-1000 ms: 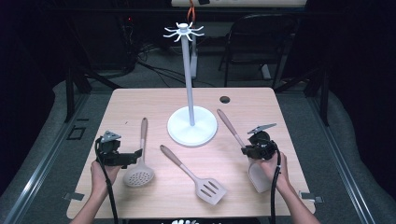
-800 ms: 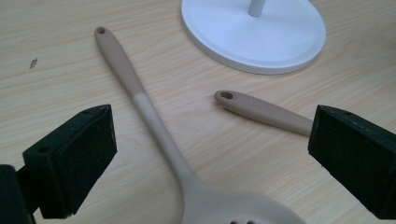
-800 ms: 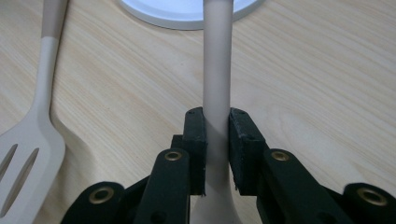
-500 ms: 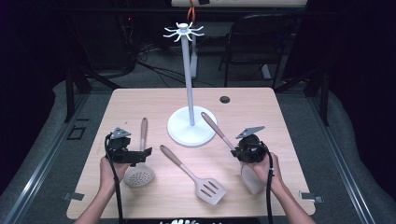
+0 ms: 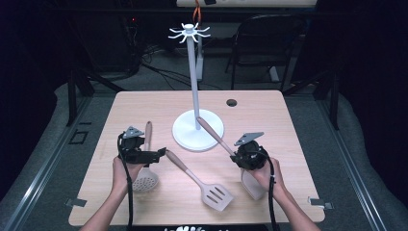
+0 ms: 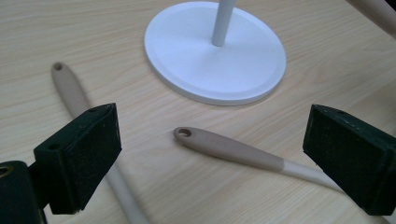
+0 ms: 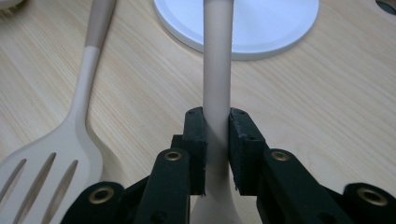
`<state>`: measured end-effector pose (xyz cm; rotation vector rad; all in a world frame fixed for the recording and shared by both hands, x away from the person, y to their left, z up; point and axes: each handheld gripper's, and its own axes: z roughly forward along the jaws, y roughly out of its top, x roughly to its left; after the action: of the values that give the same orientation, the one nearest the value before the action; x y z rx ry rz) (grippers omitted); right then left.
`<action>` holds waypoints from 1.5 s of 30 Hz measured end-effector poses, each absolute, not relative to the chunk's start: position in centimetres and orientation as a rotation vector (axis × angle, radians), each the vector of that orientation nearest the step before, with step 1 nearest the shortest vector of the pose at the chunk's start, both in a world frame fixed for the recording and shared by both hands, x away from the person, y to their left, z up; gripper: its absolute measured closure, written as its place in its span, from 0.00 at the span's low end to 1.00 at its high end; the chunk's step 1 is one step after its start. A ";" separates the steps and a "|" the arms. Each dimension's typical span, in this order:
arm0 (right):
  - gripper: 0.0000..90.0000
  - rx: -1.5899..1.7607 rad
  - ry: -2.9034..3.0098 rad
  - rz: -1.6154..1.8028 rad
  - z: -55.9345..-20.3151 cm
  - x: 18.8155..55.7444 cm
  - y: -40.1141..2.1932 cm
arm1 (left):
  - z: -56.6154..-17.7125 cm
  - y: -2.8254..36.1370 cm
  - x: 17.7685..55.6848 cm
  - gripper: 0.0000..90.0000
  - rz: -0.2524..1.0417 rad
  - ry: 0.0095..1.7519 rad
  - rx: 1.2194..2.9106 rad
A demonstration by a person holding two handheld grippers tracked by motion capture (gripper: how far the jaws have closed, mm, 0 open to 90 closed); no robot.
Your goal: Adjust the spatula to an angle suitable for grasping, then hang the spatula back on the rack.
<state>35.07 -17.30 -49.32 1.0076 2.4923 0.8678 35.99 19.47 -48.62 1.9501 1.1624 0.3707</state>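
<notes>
Both tools moved inward; right tool (image 7: pixel 217 144) pinching spatula (image 7: pixel 217 60) handle, left tool (image 6: pixel 224 158) spread.

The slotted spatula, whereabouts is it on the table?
In the high view the slotted spatula lies flat near the table's front edge, between the two grippers, its handle pointing toward the left gripper.

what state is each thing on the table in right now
spatula: handle clamped in the right tongs, lifted at a tilt toward the stand
slotted turner: flat on the table, free
skimmer: flat on the table, free
left tongs: open, above the turner's handle
stand: upright, hooks bare
</notes>
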 end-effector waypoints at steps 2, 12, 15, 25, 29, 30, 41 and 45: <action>0.87 0.982 2.495 0.865 -49.2 35.1 -16.9 | -48.4 18.6 36.0 0.04 0.365 1.136 1.961; 0.87 0.926 2.490 0.866 -49.3 35.3 -15.7 | -48.4 16.3 36.8 0.03 0.286 1.098 1.948; 0.87 0.918 2.485 0.880 -49.2 35.2 -15.7 | -48.4 15.6 37.0 0.03 0.272 1.084 1.953; 0.87 0.902 2.457 0.896 -49.0 34.8 -15.7 | -48.3 14.2 37.4 0.03 0.215 1.077 1.927; 0.87 0.891 2.447 0.904 -48.8 34.6 -15.6 | -48.2 13.2 37.4 0.03 0.183 1.068 1.911; 0.87 0.888 2.446 0.906 -48.7 34.6 -15.6 | -48.2 13.0 37.4 0.03 0.176 1.060 1.914; 0.87 0.861 2.429 0.931 -48.5 34.3 -15.3 | -48.3 9.4 38.0 0.09 0.069 0.999 1.891; 0.87 0.863 2.416 0.944 -48.4 34.2 -15.3 | -48.2 8.2 38.3 0.16 0.028 0.984 1.861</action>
<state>34.23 -15.27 -48.43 0.8631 2.4165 0.9440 38.30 8.21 -48.22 1.8609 0.9839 0.0276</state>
